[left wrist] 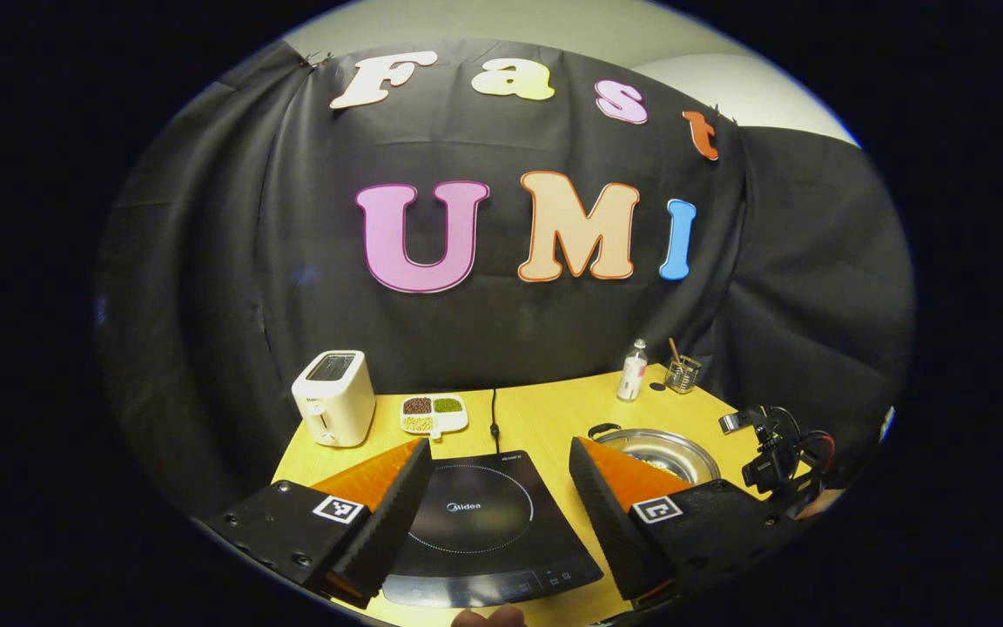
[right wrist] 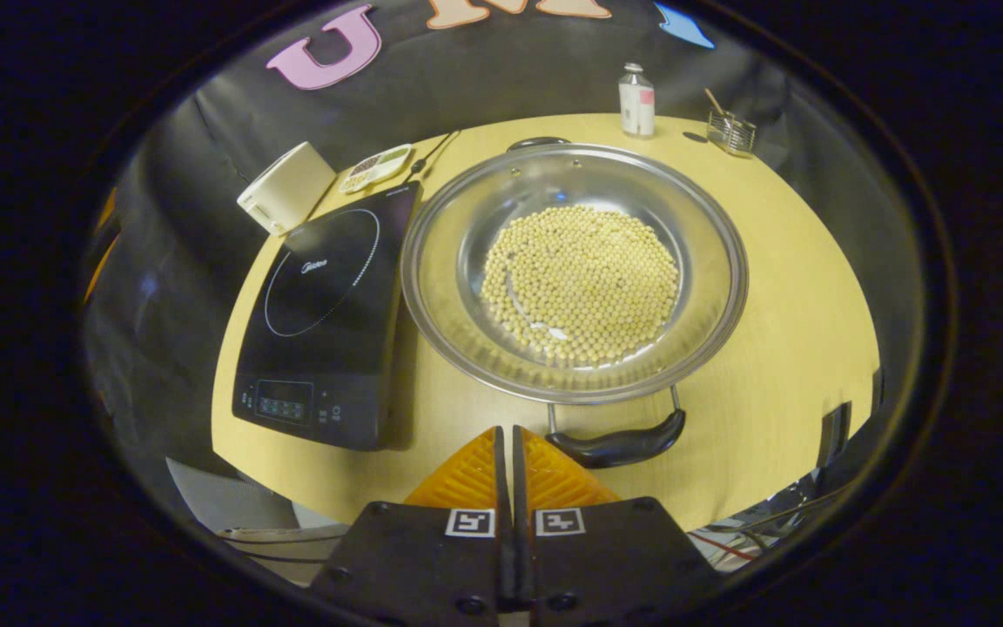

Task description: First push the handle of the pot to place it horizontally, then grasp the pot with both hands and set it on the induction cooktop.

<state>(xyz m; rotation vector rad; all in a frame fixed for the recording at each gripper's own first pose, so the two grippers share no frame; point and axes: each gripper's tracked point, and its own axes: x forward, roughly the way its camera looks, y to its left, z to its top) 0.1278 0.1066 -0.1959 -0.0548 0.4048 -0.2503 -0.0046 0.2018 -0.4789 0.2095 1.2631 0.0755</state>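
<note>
- One toaster point(right wrist: 286, 186) stands at the far left; one induction cooktop point(right wrist: 325, 318) lies beside it
- One pot point(right wrist: 573, 270) of beans sits just right of the cooktop, two handles; near handle point(right wrist: 616, 446) horizontal
- Left gripper point(left wrist: 494, 496) fingers spread wide; right gripper point(right wrist: 506, 475) fingers pressed together, holding nothing

In the left gripper view, our own finger point(left wrist: 619, 514) hides the near half of the pot point(left wrist: 663, 450).
</note>
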